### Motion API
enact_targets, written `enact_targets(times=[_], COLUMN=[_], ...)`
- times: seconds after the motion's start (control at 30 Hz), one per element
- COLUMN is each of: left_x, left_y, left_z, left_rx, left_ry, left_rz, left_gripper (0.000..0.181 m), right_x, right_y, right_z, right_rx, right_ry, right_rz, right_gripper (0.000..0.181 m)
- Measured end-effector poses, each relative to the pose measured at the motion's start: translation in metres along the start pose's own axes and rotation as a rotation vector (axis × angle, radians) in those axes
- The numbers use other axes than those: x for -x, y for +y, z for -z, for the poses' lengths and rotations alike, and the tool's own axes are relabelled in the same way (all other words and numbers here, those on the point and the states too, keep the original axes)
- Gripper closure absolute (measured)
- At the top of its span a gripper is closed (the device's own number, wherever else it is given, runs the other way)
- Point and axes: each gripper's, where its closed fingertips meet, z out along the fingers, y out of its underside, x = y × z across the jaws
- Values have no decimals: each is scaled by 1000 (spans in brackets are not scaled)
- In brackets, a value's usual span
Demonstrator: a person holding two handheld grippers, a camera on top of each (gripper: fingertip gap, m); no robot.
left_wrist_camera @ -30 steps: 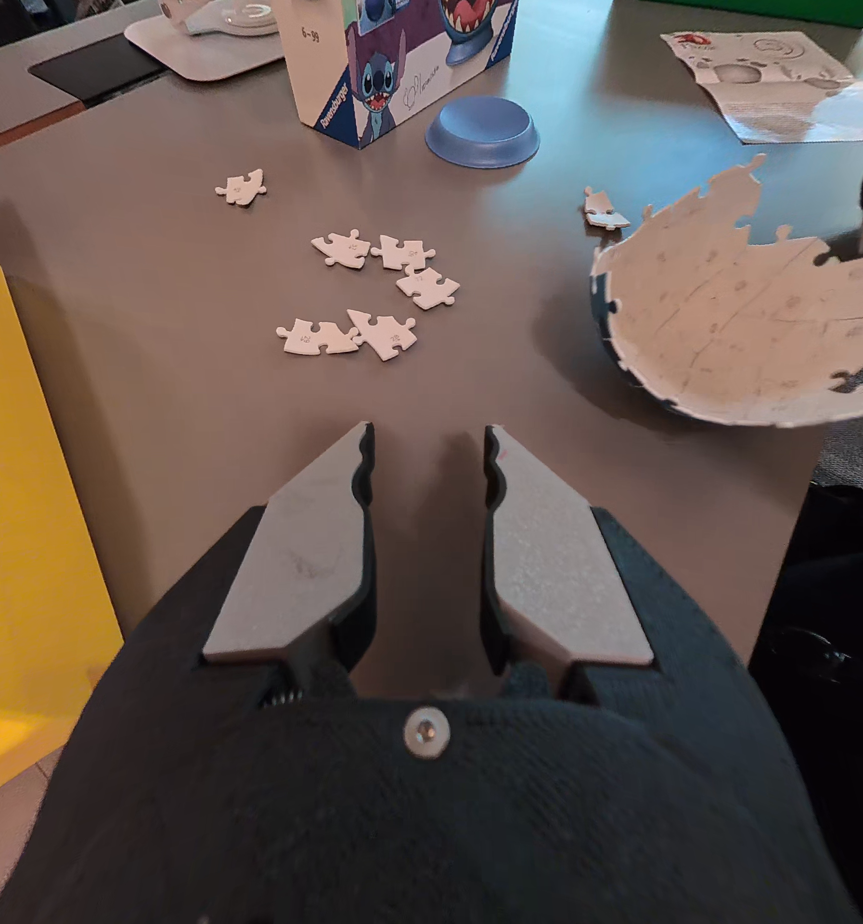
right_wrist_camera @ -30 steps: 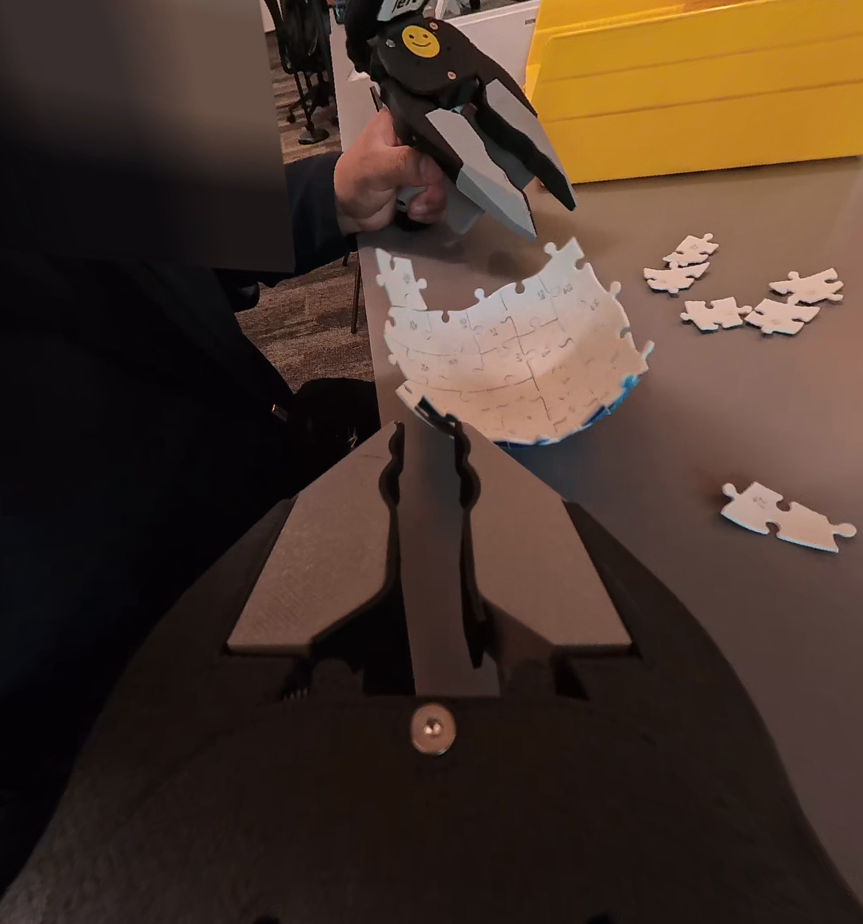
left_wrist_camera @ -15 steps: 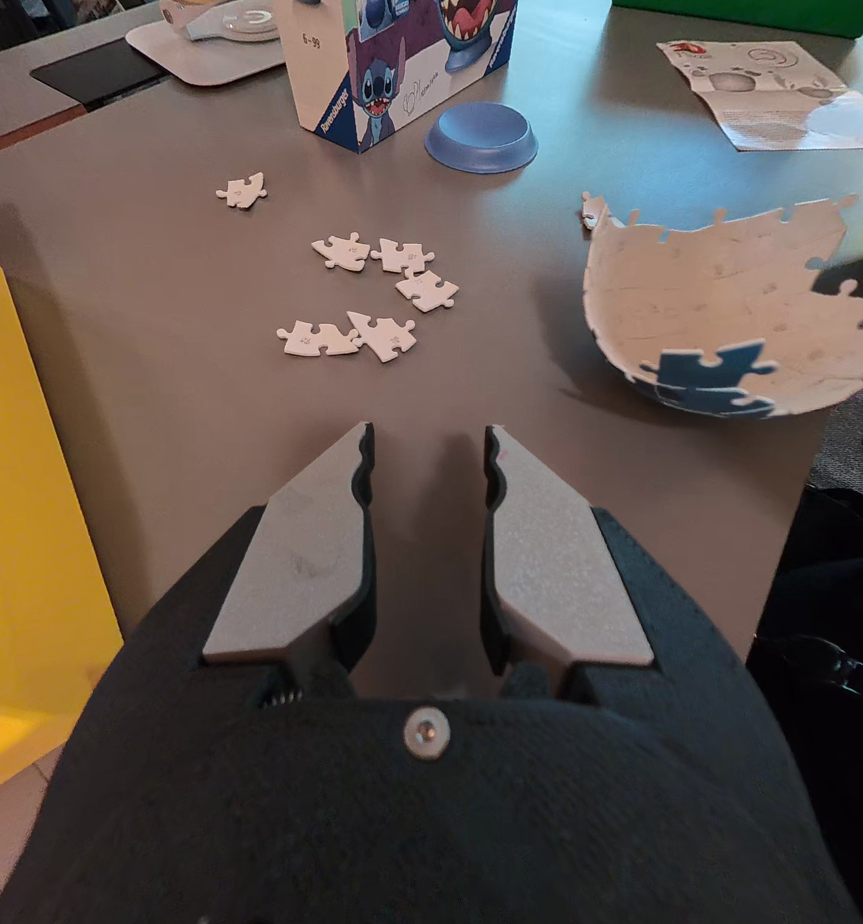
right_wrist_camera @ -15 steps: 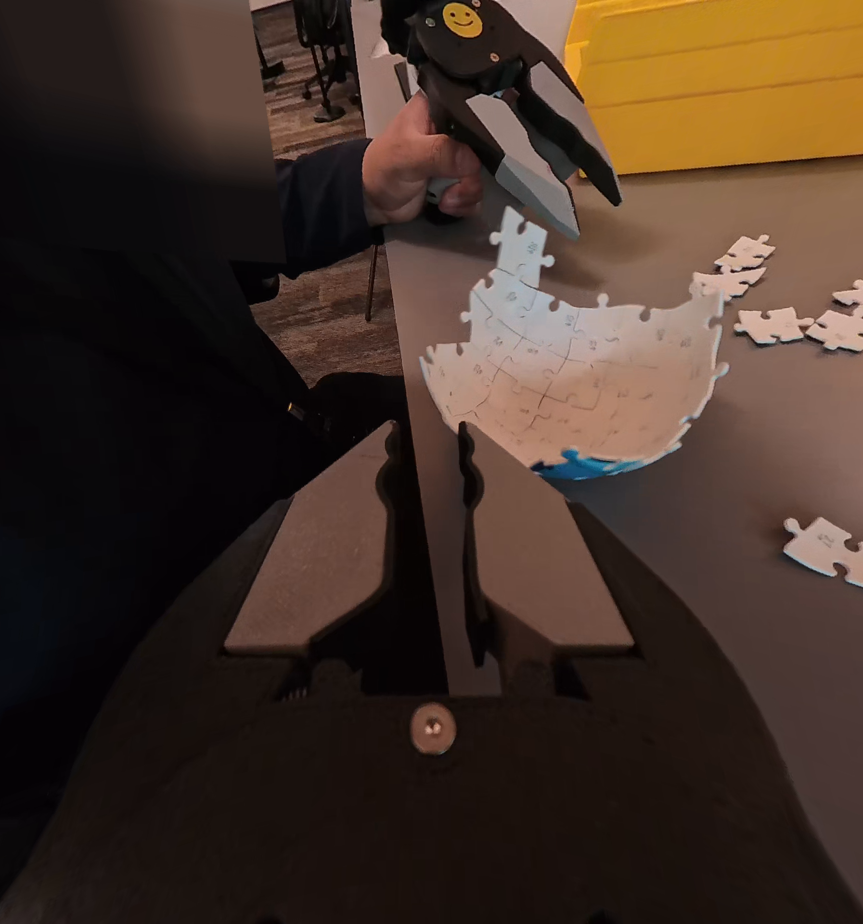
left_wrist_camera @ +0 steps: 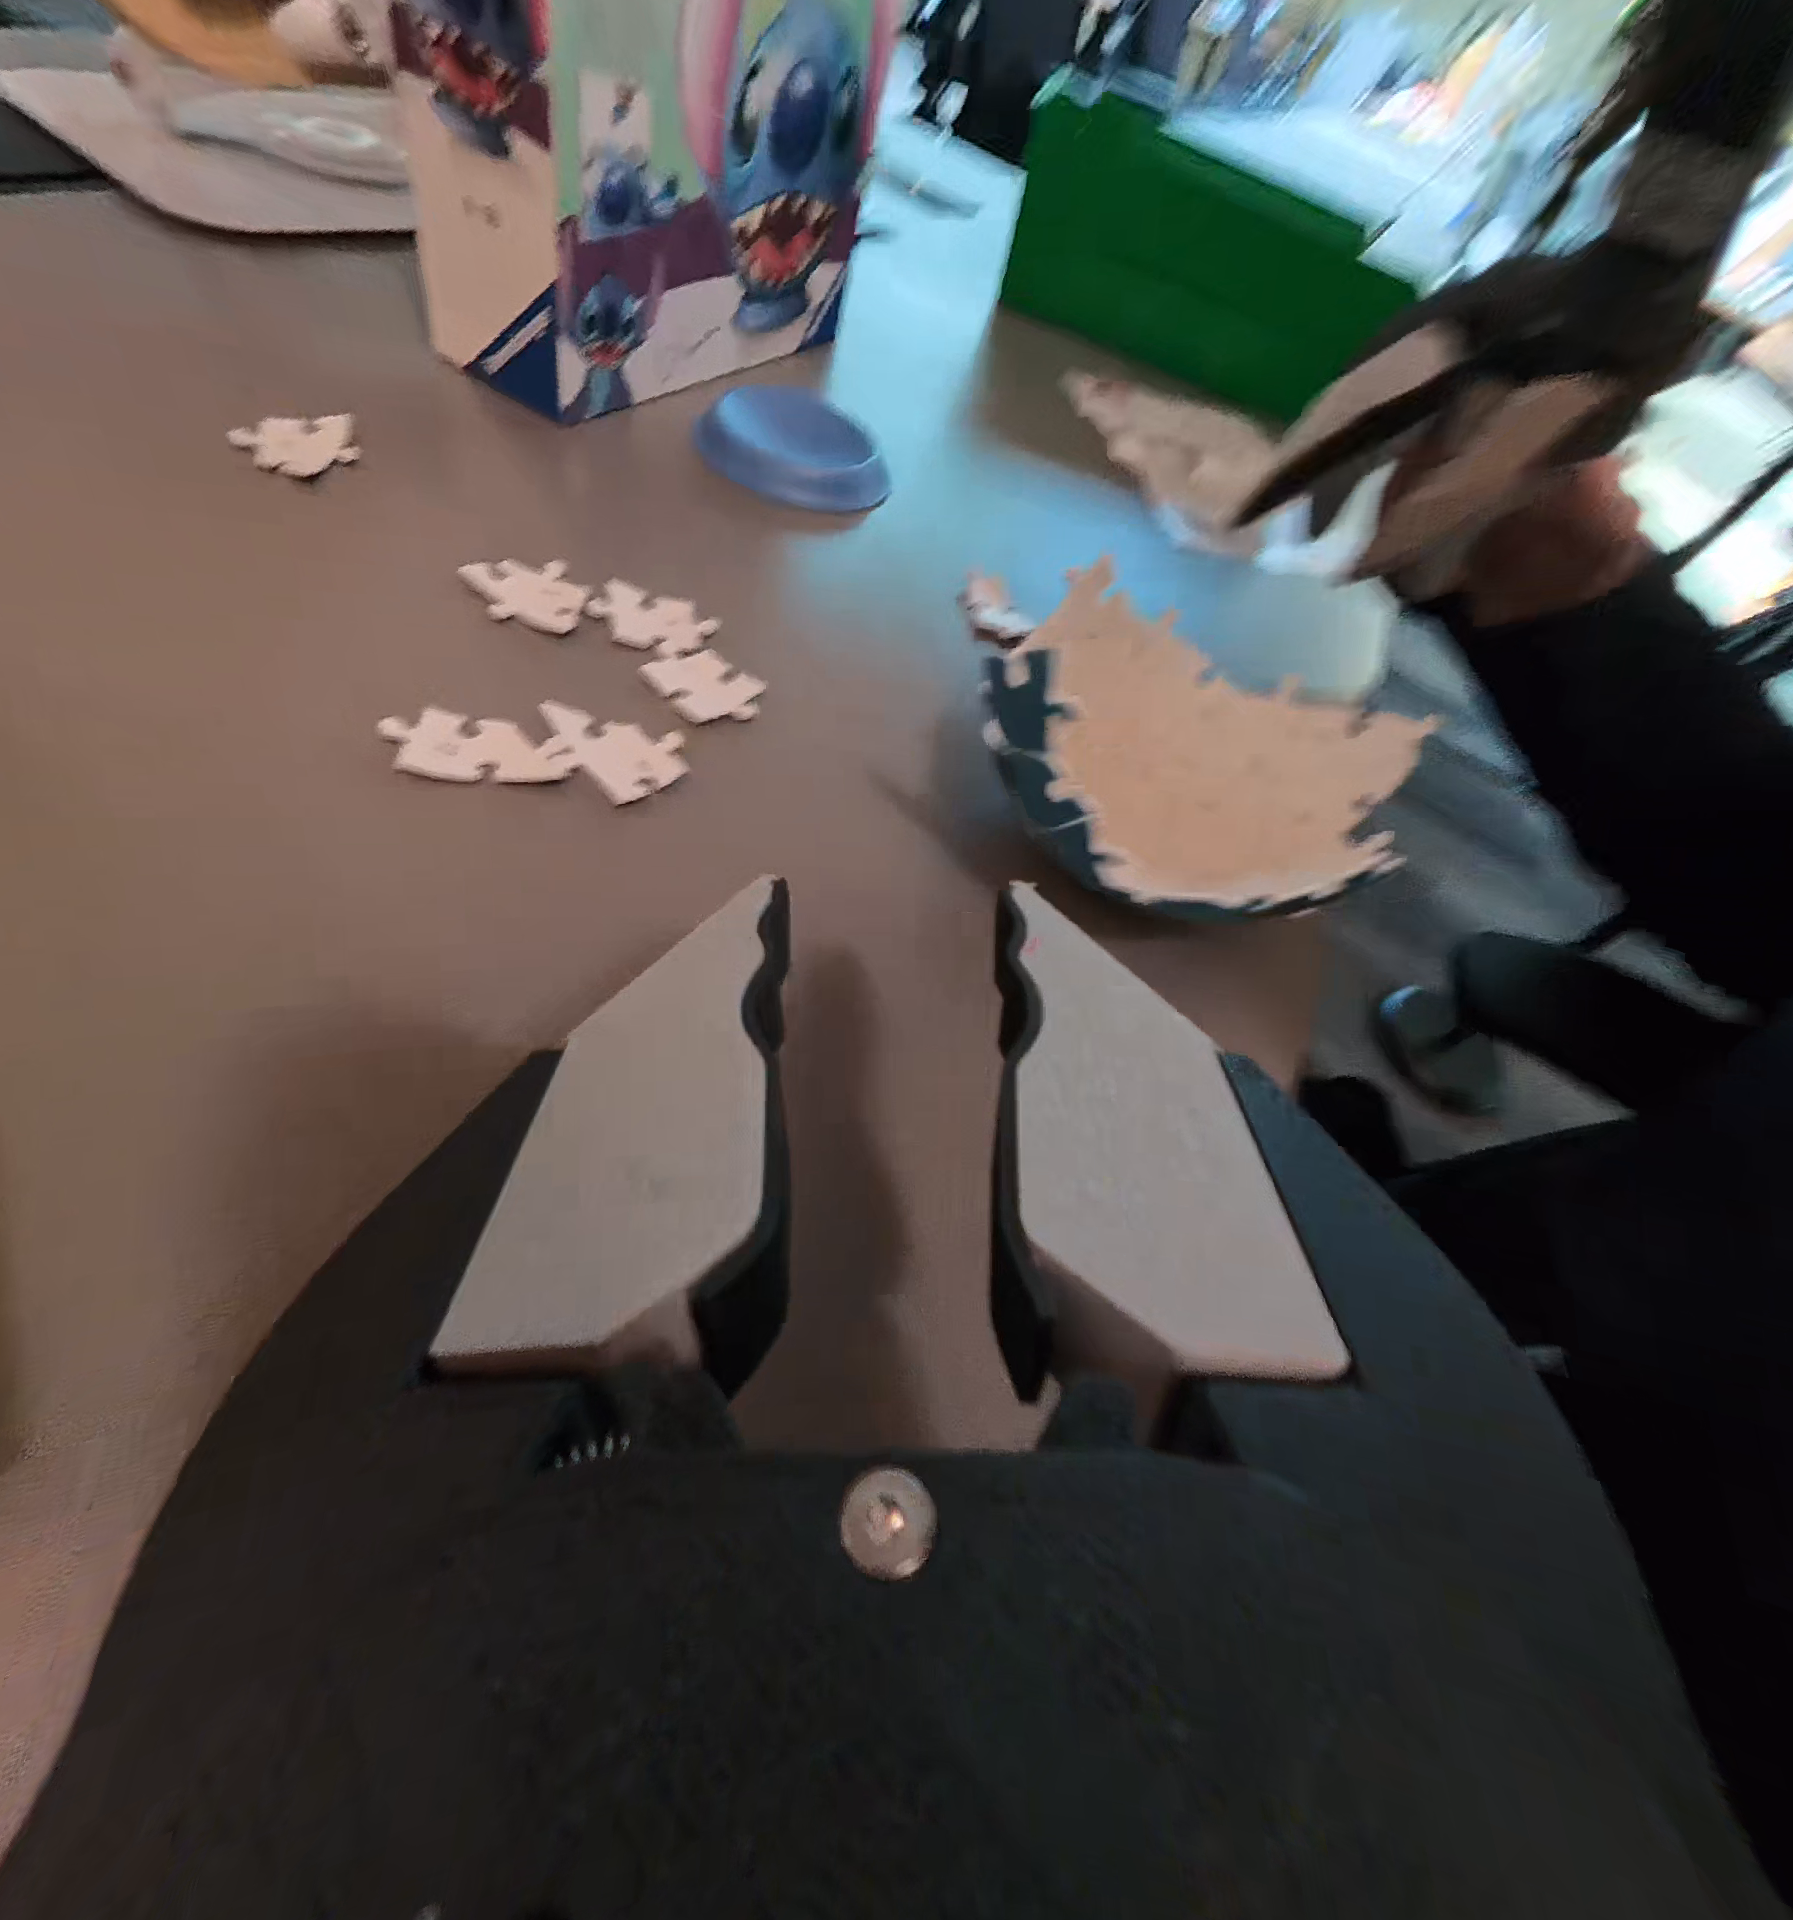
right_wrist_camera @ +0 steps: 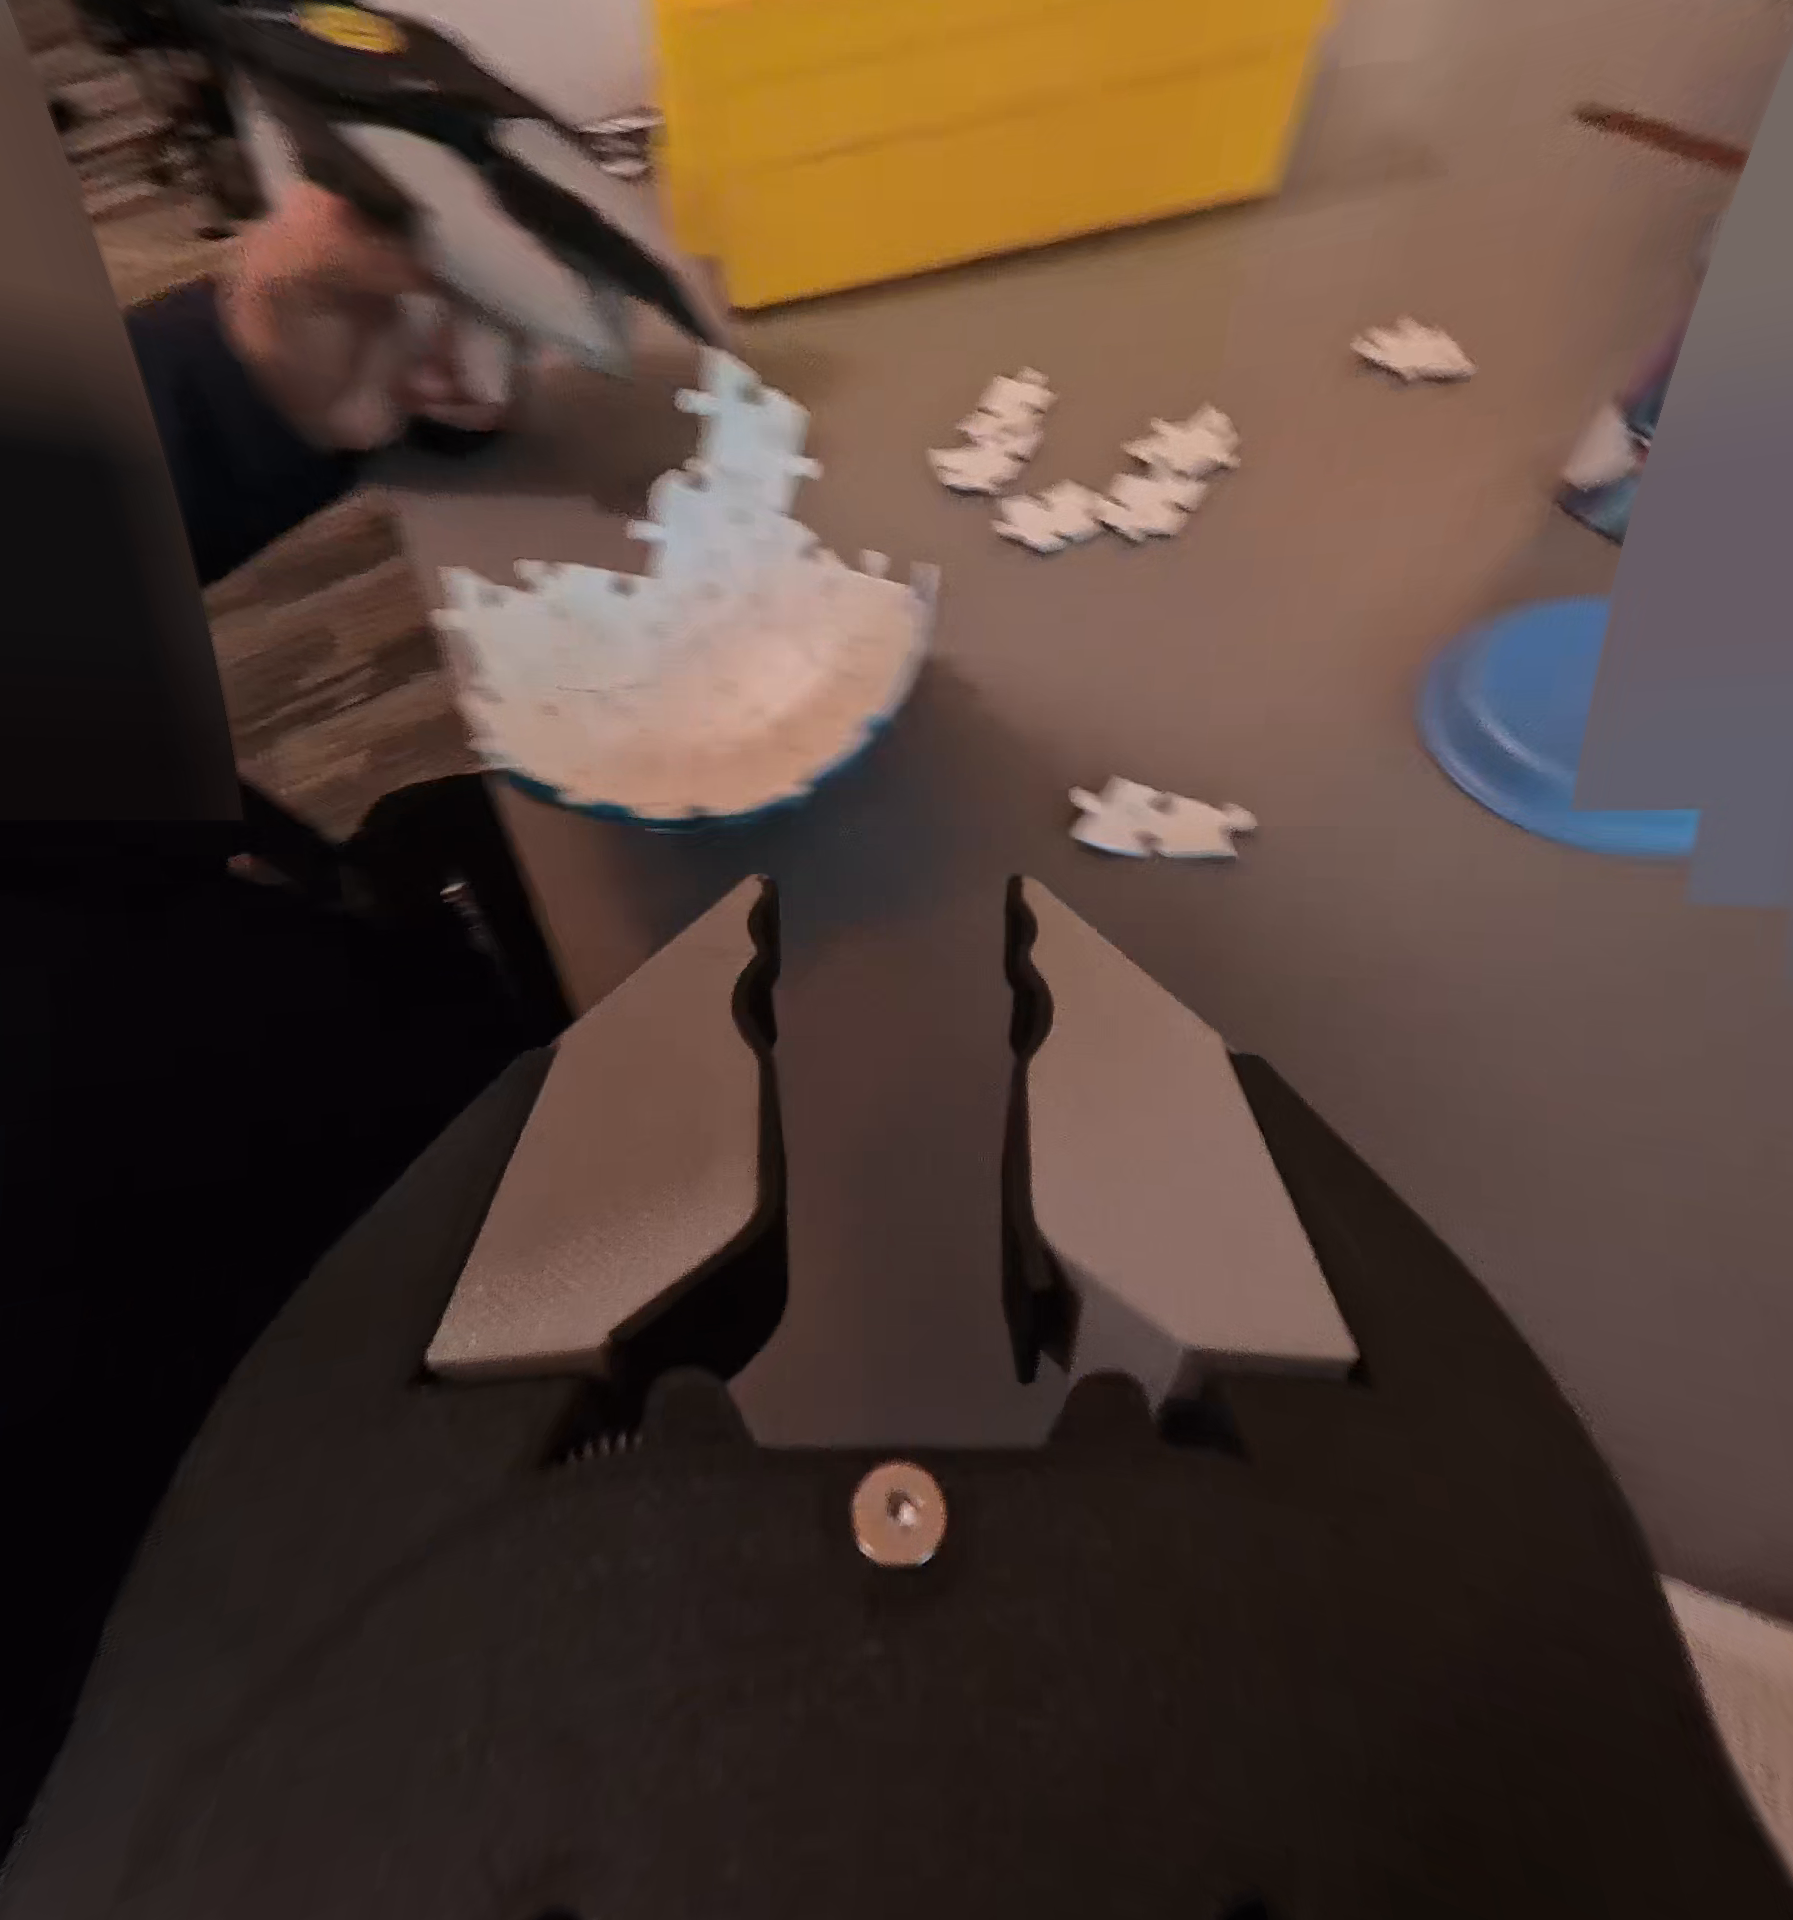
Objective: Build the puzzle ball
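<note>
The half-built puzzle ball (left_wrist_camera: 1183, 769) is a white-lined shell with a blue outside, resting open side up near the table's edge. It also shows in the right wrist view (right_wrist_camera: 705, 665), with one tall strip of pieces rising from its rim. My left gripper (left_wrist_camera: 892, 904) is open and empty, short and left of the shell; from the right wrist view it (right_wrist_camera: 653, 322) hovers just above the tall strip. My right gripper (right_wrist_camera: 892, 894) is open and empty, a short way back from the shell. Several loose white pieces (left_wrist_camera: 570, 675) lie on the table.
The puzzle box (left_wrist_camera: 643, 208) and a blue round stand (left_wrist_camera: 793, 447) are at the back. A joined pair of pieces (right_wrist_camera: 1162, 821) lies beside the shell and a single piece (left_wrist_camera: 294, 442) farther off. A yellow bin (right_wrist_camera: 975, 135) and a green box (left_wrist_camera: 1183, 229) border the table. About 25 centimetres separates my left fingertips from my right. The single piece (left_wrist_camera: 294, 442) is closer to my left gripper, around 25 centimetres from its tips; the right tips are 35 centimetres off. Seen from the right wrist view (right_wrist_camera: 1402, 340) as well.
My right gripper has drawn back from the shell's rim and opened wider. The shell has rocked and turned on the table. Both views have swung and are blurred.
</note>
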Motion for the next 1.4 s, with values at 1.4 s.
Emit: enact_targets(times=[1.4], left_x=[-46], left_y=[-11], left_z=[-122], left_rx=[319], left_ry=[211], left_rz=[-17], left_gripper=[180], right_x=[-60], right_y=[22], right_z=[-43], right_rx=[81], right_ry=[62], right_rz=[-312], right_gripper=[140])
